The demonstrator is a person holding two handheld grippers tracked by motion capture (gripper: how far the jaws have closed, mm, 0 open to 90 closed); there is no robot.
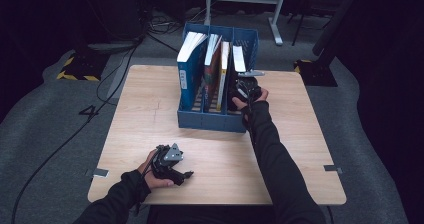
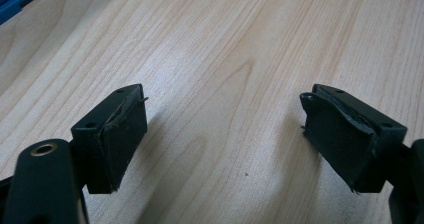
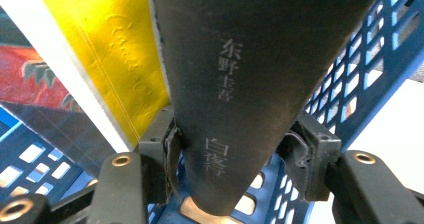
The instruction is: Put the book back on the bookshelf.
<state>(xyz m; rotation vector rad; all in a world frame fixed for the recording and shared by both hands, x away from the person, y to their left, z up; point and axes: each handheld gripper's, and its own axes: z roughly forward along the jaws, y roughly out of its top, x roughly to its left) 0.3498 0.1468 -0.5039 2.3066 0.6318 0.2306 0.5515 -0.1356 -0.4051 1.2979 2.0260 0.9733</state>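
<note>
Nearest the high camera, the left gripper (image 1: pixel 186 174) rests on the wooden table (image 1: pixel 150 114) at its near edge, jaws spread wide with nothing but bare wood between them. Farther back, the right gripper (image 3: pixel 227 159) reaches into the rightmost compartment of the blue file rack (image 1: pixel 187 120), where its pads clamp the spine of a black book (image 3: pixel 250 74) standing upright. Just beside that book leans a yellow book (image 3: pixel 105 49). More books fill the other compartments, among them a blue-covered book (image 1: pixel 187 66) at the rack's left.
</note>
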